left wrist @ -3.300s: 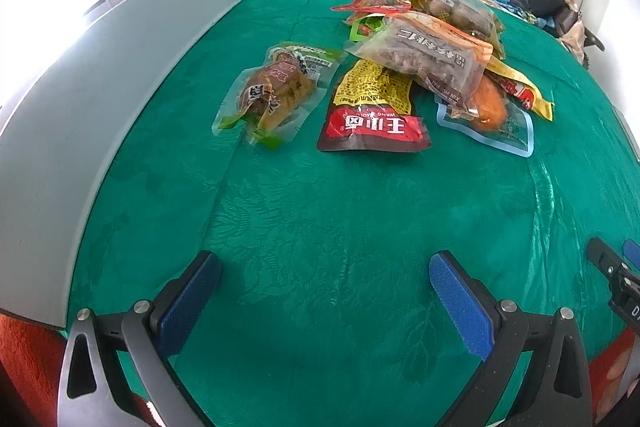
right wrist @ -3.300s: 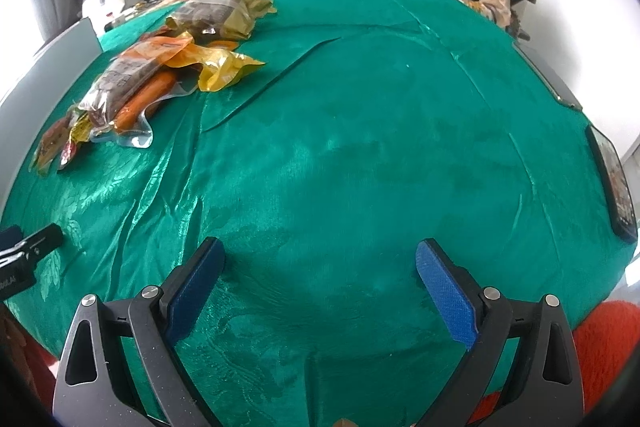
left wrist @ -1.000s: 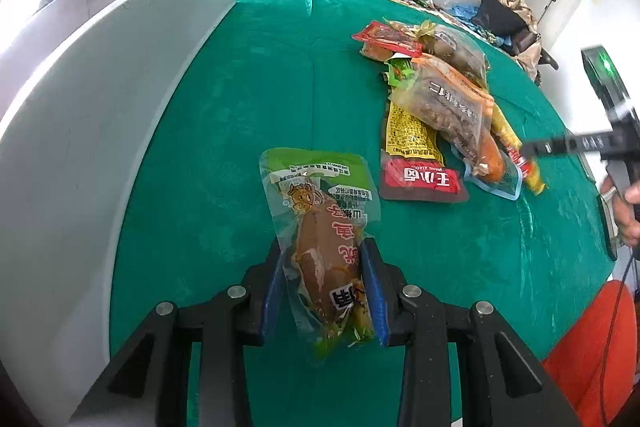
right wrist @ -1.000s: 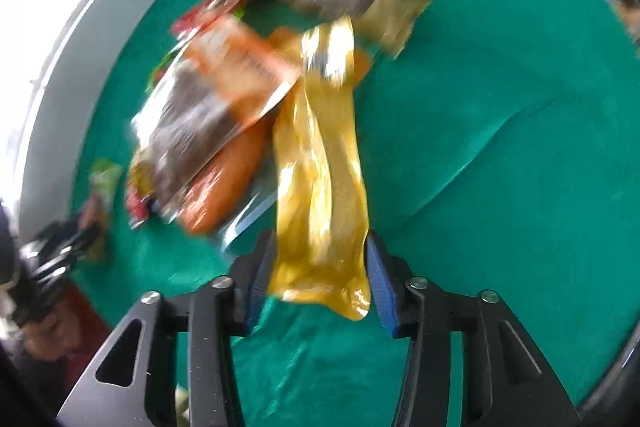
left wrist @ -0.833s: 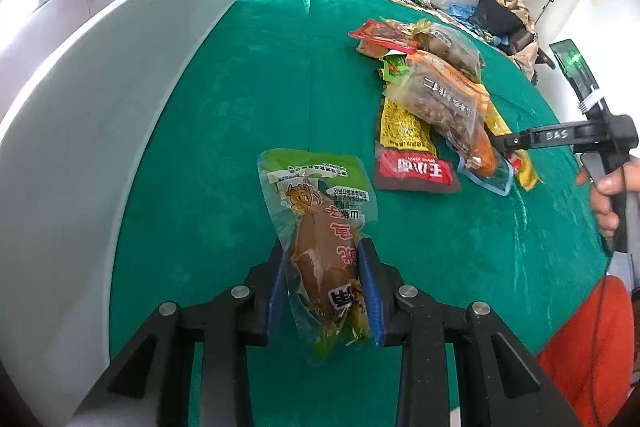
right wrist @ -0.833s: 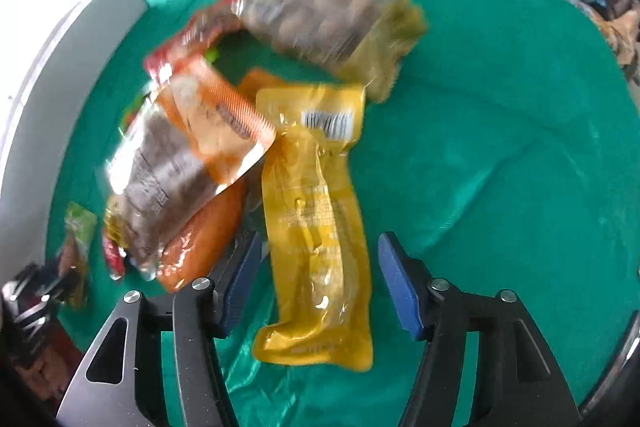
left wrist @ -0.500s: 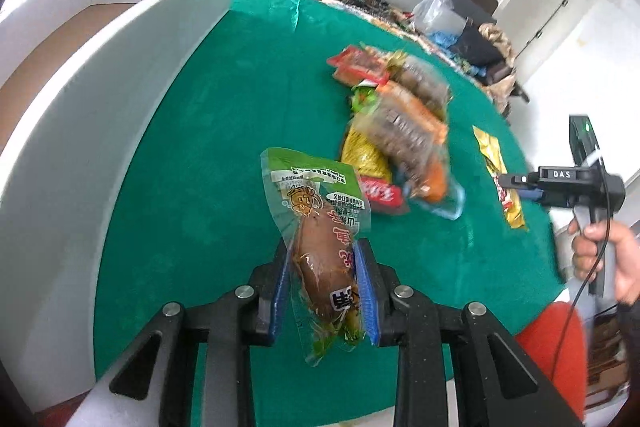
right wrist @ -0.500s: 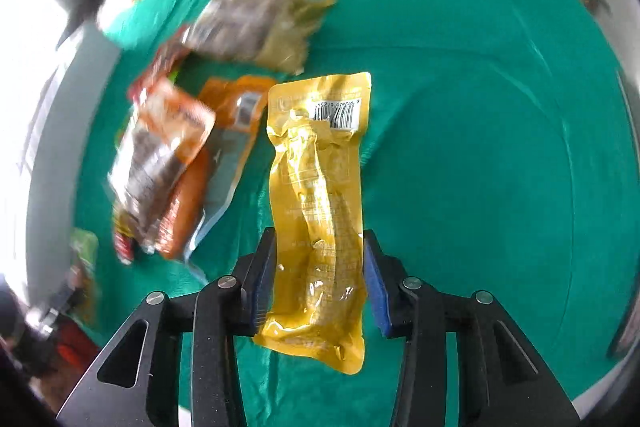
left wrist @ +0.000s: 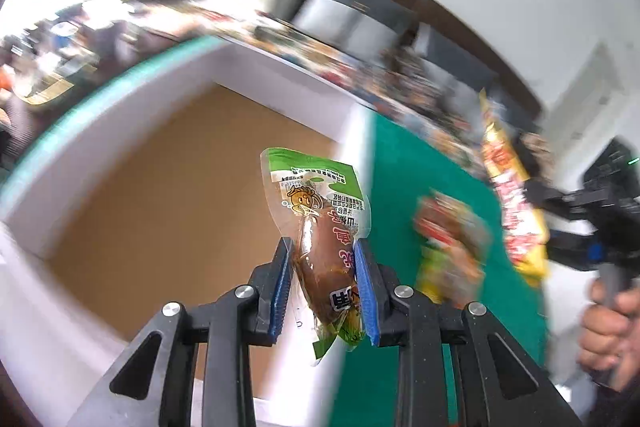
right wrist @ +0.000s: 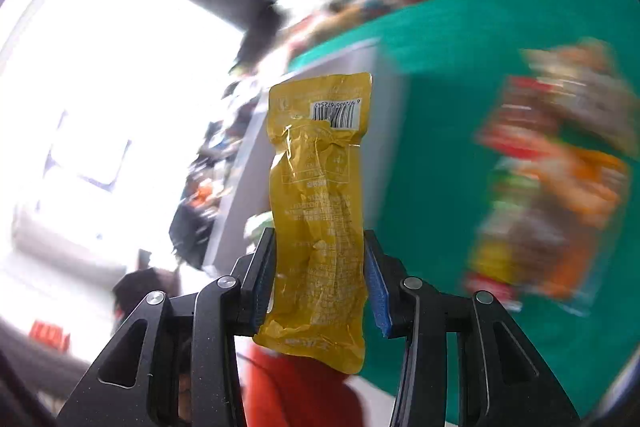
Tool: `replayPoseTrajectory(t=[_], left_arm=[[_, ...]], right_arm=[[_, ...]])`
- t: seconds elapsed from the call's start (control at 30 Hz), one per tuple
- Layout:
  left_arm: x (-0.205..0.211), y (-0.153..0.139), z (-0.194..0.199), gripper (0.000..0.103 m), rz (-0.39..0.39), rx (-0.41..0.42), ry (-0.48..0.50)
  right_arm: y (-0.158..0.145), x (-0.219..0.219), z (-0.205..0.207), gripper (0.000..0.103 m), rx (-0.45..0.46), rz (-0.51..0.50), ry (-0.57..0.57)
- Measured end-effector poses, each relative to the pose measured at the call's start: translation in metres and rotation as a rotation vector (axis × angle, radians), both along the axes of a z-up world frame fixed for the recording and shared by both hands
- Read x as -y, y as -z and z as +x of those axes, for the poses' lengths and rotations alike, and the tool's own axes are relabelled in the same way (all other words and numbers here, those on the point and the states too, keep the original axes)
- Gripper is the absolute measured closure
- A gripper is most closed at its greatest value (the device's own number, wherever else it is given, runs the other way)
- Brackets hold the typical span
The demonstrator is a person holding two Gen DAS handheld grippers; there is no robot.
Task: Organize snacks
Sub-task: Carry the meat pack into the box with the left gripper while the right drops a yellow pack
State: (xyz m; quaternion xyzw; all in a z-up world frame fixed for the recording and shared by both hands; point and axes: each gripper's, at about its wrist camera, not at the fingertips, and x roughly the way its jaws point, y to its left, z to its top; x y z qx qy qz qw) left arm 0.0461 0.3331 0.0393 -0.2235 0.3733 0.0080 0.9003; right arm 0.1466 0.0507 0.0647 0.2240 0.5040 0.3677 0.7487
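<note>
Left wrist view: the left claw [left wrist: 323, 283] is clamped on a green-topped pouch [left wrist: 320, 227] holding a brown snack, gripped across its lower half so that the printed top stands free above the pads [left wrist: 280, 283]. The pouch is held in the air at the white wall of an open box [left wrist: 280, 67], whose brown floor lies just to the left; this placement is judged to be a carry toward a drop into the box. To the right, on the green surface [left wrist: 400, 163], the remaining pile [left wrist: 452, 247] is seen blurred. Farther right, the right claw [left wrist: 560, 211] is seen from the side with a yellow packet [left wrist: 516, 211] in it, raised off the surface. Right wrist view: the right claw [right wrist: 319, 279] is closed on the yellow packet [right wrist: 316, 211], pinched near its bottom, barcode end up, the long body upright. The grip low on the packet is judged to leave its length clear for release. The pile [right wrist: 556, 179] lies blurred on the surface [right wrist: 432, 163] to the right; a pale grey panel [right wrist: 248, 163], probably the box wall, lies behind the packet. Both snacks are thus off the surface and not yet in the box.
</note>
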Motion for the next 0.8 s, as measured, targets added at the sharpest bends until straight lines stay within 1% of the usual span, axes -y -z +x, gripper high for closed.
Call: replayPoseTrajectory(t=[0.03,0.07,0.1,0.13,0.17,0.2,0.27,0.3,0.37,0.4,0.43,0.47,0.5,0.53,0.57,0.6,0.67,0.73,0.77,0.8], left_arm=[[-0.014,0.000,0.001,0.072,0.055,-0.024,-0.038],[-0.029,0.003,0.003,0.072,0.127,-0.062,-0.088],[-0.040,0.007,0.005,0.060,0.163,-0.091,-0.118],[-0.051,0.012,0.005,0.036,0.180,-0.119,-0.138],[-0.062,0.016,0.003,0.027,0.192,-0.139,-0.159],[-0.067,0.019,0.001,0.019,0.202,-0.142,-0.174],[-0.075,0.023,-0.005,0.019,0.227,-0.151,-0.193],[-0.076,0.025,-0.009,0.019,0.234,-0.152,-0.196],[-0.072,0.027,-0.016,0.019,0.250,-0.139,-0.206],[-0.064,0.028,-0.016,0.019,0.252,-0.130,-0.208],[-0.054,0.028,-0.015,0.019,0.244,-0.111,-0.195],[-0.045,0.028,-0.013,0.019,0.239,-0.090,-0.174],[-0.030,0.028,-0.008,0.019,0.247,-0.064,-0.144],[-0.018,0.027,-0.004,0.019,0.266,-0.047,-0.122],[-0.002,0.025,0.001,0.019,0.293,-0.028,-0.096],[0.011,0.025,0.006,0.019,0.310,-0.013,-0.074],[0.035,0.027,0.018,0.019,0.334,0.007,-0.028],[0.053,0.033,0.034,0.019,0.386,-0.014,-0.010],[0.061,0.038,0.042,0.019,0.423,-0.040,-0.010],[0.067,0.042,0.048,0.019,0.442,-0.064,-0.007]], right_arm=[[-0.004,-0.024,-0.001,0.058,0.011,0.004,-0.028],[-0.008,-0.055,-0.001,0.057,0.029,0.005,-0.059],[-0.010,-0.078,-0.002,0.051,0.045,0.009,-0.081],[-0.010,-0.098,-0.002,0.042,0.056,0.008,-0.096],[-0.009,-0.114,-0.002,0.034,0.059,0.008,-0.097],[-0.006,-0.127,-0.002,0.029,0.051,0.008,-0.090],[-0.003,-0.136,-0.002,0.029,0.042,0.022,-0.086],[-0.002,-0.132,-0.006,0.029,0.058,0.024,-0.080],[-0.006,-0.117,-0.011,0.029,0.111,0.004,-0.061],[-0.012,-0.105,-0.014,0.029,0.153,-0.036,-0.039],[-0.009,-0.090,-0.015,0.029,0.195,-0.091,-0.007],[-0.005,-0.077,-0.015,0.029,0.230,-0.140,0.023],[0.003,-0.063,-0.009,0.029,0.260,-0.189,0.049],[0.010,-0.046,-0.010,0.029,0.291,-0.248,0.079],[0.026,-0.020,-0.014,0.029,0.323,-0.337,0.123],[0.038,-0.003,-0.009,0.029,0.335,-0.386,0.147],[0.077,0.054,-0.014,0.029,0.354,-0.543,0.230],[0.106,0.104,-0.023,0.029,0.348,-0.644,0.300],[0.120,0.134,-0.028,0.029,0.339,-0.694,0.345],[0.131,0.160,-0.032,0.029,0.331,-0.736,0.387]])
